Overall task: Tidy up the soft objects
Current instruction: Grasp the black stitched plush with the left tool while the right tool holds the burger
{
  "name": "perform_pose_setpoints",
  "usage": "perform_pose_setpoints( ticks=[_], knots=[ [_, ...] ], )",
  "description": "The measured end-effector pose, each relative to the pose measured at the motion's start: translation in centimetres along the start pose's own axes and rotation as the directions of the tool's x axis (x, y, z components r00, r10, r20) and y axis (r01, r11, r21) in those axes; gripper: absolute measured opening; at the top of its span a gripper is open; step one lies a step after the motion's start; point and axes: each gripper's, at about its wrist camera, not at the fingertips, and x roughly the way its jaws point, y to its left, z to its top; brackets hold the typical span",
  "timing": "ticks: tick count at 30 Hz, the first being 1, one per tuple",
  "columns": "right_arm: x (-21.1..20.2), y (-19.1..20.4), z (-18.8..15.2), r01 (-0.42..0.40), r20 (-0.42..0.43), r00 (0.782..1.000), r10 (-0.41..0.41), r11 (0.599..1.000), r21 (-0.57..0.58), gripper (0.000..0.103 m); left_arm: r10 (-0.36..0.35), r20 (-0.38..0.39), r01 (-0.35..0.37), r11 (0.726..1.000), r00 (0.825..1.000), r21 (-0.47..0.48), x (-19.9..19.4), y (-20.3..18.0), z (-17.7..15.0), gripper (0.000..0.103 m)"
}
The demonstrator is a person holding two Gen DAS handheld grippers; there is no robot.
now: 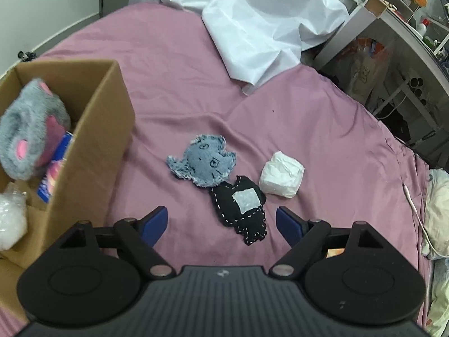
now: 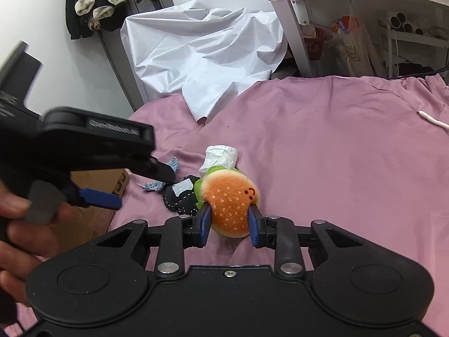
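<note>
On the pink bedsheet [image 1: 308, 129] lie a blue-grey felt toy [image 1: 202, 160], a black stitched felt toy [image 1: 241, 210] and a white crumpled wad [image 1: 281, 178]. My left gripper [image 1: 221, 223] is open and empty, hovering just in front of the black toy. An open cardboard box [image 1: 103, 129] at the left holds a grey and pink plush [image 1: 31, 129]. My right gripper [image 2: 228, 224] is shut on an orange burger plush [image 2: 231, 205], held above the sheet near the black toy [image 2: 182, 196] and the white wad [image 2: 221, 156]. The left gripper [image 2: 92, 151] shows at the left in the right wrist view.
A white sheet [image 1: 261, 25] is heaped at the far end of the bed. A desk with clutter [image 1: 393, 42] stands to the right. A pillow and a white cable [image 1: 421, 219] lie at the right edge. The box also holds a blue packet [image 1: 54, 174] and bubble wrap [image 1: 11, 219].
</note>
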Motion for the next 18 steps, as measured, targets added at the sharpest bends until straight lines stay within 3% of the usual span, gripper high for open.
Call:
perform_pose_setpoints(
  ticks=[6,10,13,16,18],
  knots=[
    [-0.1,0.0,0.0,0.017,-0.012,1.000,-0.017,0.999,-0.033,0.027,-0.021,-0.023,0.021,1.000,1.000,0.002,1.9,0.4,0.0,0.083],
    [0.0,0.1,0.1,0.018,-0.022,1.000,-0.019,0.999,-0.048,0.027,-0.060,-0.081,0.057,0.998,0.995,-0.036,3.4,0.7,0.0,0.081],
    [0.2,0.0,0.1,0.019,-0.030,0.999,-0.020,0.999,-0.051,0.027,-0.050,-0.059,0.049,0.999,0.997,-0.019,3.6,0.6,0.1,0.075],
    [0.4,0.1,0.0,0.022,-0.035,0.999,-0.024,0.999,-0.049,0.027,-0.052,-0.057,0.050,0.998,0.997,-0.046,3.7,0.9,0.4,0.054],
    [0.5,0.2,0.0,0.025,-0.037,0.999,-0.027,0.998,-0.052,0.027,-0.088,-0.063,0.084,0.994,0.994,-0.063,3.6,1.1,0.6,0.030]
  ],
)
